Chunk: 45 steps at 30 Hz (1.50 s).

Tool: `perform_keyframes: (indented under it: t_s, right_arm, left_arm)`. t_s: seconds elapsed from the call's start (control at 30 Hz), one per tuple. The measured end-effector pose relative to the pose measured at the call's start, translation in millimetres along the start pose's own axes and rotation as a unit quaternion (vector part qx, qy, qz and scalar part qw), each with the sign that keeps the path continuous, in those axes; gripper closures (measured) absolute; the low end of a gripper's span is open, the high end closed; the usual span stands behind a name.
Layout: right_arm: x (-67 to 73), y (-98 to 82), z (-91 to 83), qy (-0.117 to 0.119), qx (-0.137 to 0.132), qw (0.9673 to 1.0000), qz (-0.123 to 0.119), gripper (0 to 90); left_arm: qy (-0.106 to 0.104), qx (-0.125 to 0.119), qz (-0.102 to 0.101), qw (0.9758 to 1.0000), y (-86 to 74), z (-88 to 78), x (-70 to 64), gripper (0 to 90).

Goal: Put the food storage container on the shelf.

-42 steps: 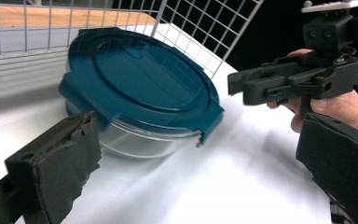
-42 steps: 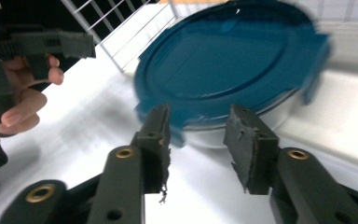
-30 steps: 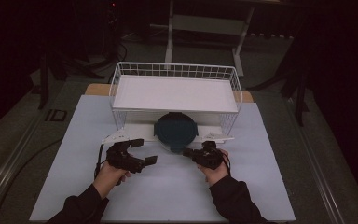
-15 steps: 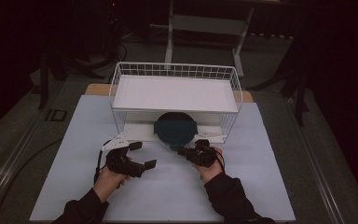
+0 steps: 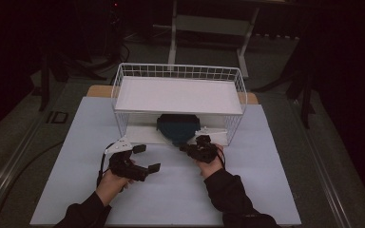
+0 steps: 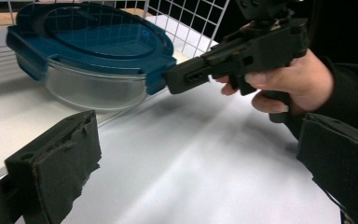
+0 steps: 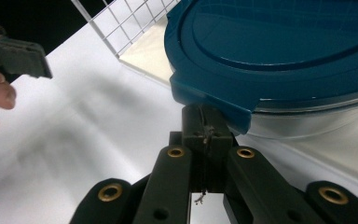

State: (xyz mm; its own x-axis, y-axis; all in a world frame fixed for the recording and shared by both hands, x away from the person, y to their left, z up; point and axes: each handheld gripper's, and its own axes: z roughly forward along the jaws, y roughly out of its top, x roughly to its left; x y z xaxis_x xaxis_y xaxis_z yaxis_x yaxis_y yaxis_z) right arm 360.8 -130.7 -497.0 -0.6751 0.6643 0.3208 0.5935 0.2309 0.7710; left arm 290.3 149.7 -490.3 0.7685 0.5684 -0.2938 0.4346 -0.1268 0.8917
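A round glass container [image 5: 178, 128] with a dark blue clip lid [image 6: 93, 51] sits on the lower level of a white wire rack [image 5: 178, 71], at its open front. My right gripper [image 5: 184, 149] is shut with nothing between its jaws. In the right gripper view its tip [image 7: 205, 123] touches the underside of the lid's front clip flap [image 7: 214, 100]. My left gripper [image 5: 147, 157] rests low over the table, left of the container, and is open. Its jaws stand wide apart around bare table in the left gripper view [image 6: 196, 163], which also shows the right gripper [image 6: 175, 79] at the clip.
The rack has a white shelf board [image 5: 178, 95] on top and wire sides. It stands at the back of a pale mat [image 5: 180, 194] that covers the table. Dark floor and a stand's legs lie beyond the table.
My right hand has slid left and slightly forward, bringing the shut gripper's tip up to the container's front clip. The left hand has stayed where it was.
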Motion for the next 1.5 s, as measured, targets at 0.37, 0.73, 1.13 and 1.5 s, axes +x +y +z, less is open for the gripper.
perform_keyframes:
  t_s: [0.37,0.73,1.13,1.5]
  right_arm:
    - [-9.5,9.3,8.3,-0.018,-0.008,0.9998,0.008,90.0]
    - [-10.2,14.0,14.4,-0.022,-0.011,0.9997,0.005,90.0]
    - [-0.6,11.1,3.9,-0.006,-0.026,0.9996,-0.002,69.8]
    - [10.2,4.3,-22.1,0.054,-0.034,0.9975,-0.030,14.1]
  left_arm:
    - [-0.003,-0.002,0.001,1.0000,-0.2,-0.1,-0.4,0.0]
    - [-0.004,-0.002,0.000,1.0000,-0.1,-1.2,-0.4,0.0]
    - [-0.006,-0.007,0.003,1.0000,3.2,-3.7,-3.6,0.0]
    - [-0.021,-0.002,0.029,0.9994,15.7,-10.2,-19.4,0.0]
